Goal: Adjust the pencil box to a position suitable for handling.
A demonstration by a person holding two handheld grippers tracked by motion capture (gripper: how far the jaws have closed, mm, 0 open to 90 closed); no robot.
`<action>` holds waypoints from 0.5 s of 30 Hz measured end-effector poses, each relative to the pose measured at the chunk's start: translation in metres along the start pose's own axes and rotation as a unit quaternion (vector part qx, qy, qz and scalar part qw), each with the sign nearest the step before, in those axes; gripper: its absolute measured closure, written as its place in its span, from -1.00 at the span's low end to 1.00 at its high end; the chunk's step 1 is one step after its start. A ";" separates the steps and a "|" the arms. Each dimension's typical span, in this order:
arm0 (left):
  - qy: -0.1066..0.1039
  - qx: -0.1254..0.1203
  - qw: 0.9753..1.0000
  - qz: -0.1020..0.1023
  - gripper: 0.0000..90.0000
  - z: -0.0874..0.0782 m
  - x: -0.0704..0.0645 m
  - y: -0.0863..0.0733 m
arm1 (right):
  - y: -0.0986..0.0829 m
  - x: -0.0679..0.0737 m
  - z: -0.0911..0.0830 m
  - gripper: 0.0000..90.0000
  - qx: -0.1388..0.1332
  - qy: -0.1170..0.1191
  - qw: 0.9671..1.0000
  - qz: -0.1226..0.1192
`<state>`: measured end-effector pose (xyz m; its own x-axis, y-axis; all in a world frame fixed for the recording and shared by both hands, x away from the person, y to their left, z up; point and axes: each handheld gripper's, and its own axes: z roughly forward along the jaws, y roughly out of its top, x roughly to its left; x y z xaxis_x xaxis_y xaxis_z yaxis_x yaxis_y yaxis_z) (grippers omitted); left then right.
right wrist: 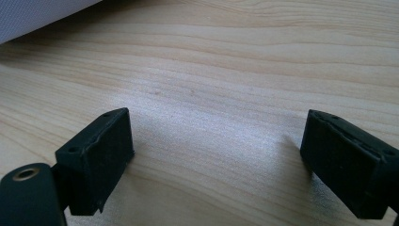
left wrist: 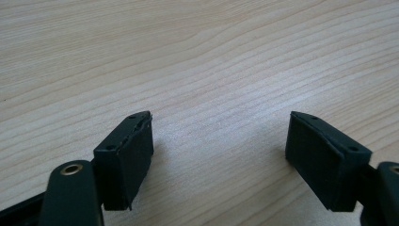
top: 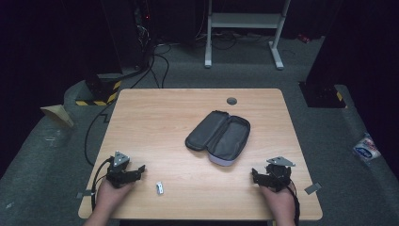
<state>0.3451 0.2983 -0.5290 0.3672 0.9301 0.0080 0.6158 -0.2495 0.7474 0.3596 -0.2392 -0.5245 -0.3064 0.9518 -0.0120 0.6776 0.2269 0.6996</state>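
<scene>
A dark room surrounds your wooden tabletop (top: 155, 117). The open grey case (top: 219, 136) lies mid-table (lid flat), the small white piece (top: 160, 188) just right of your left gripper (top: 136, 170). Nothing blocks either gripper; the right gripper (top: 256, 175) and left both rest with fingers (left wrist: 124, 160) apart, empty.

You face a light wooden table (top: 155, 113) on a grey carpeted floor (top: 329, 141). A white metal stand (top: 244, 21) sits at the top centre of the frame. Black cables (top: 157, 61) run across the carpet at upper left, near a black-and-yellow striped base (top: 101, 92). The room behind is dark.
</scene>
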 end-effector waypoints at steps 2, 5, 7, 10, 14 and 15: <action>0.001 0.000 1.000 -0.001 -0.47 0.000 0.000 0.000 | 0.000 0.000 0.000 -0.77 -0.001 0.001 1.000 -0.001; 0.002 0.000 1.000 -0.001 -0.47 0.000 0.000 0.000 | -0.001 -0.001 -0.001 -0.67 -0.007 0.002 1.000 -0.006; 0.002 0.000 1.000 -0.002 -0.47 0.000 0.000 0.000 | -0.002 -0.001 -0.003 -0.59 -0.010 0.002 1.000 -0.002; 0.002 0.000 1.000 -0.002 -0.47 0.000 -0.001 0.000 | -0.002 0.001 -0.006 -0.44 -0.014 0.012 1.000 -0.004; 0.001 0.002 1.000 0.000 -0.47 0.000 0.000 0.000 | 0.000 0.008 -0.008 -0.36 -0.021 0.018 1.000 -0.007; 0.000 0.002 1.000 0.001 -0.47 0.000 0.000 0.000 | 0.002 0.011 -0.010 -0.34 -0.025 0.020 0.999 -0.011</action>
<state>0.3449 0.2985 -0.5288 0.3680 0.9298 0.0096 0.6177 -0.2522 0.7449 0.3506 -0.2302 -0.5165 -0.3483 0.9374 0.0006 0.6365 0.2360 0.7342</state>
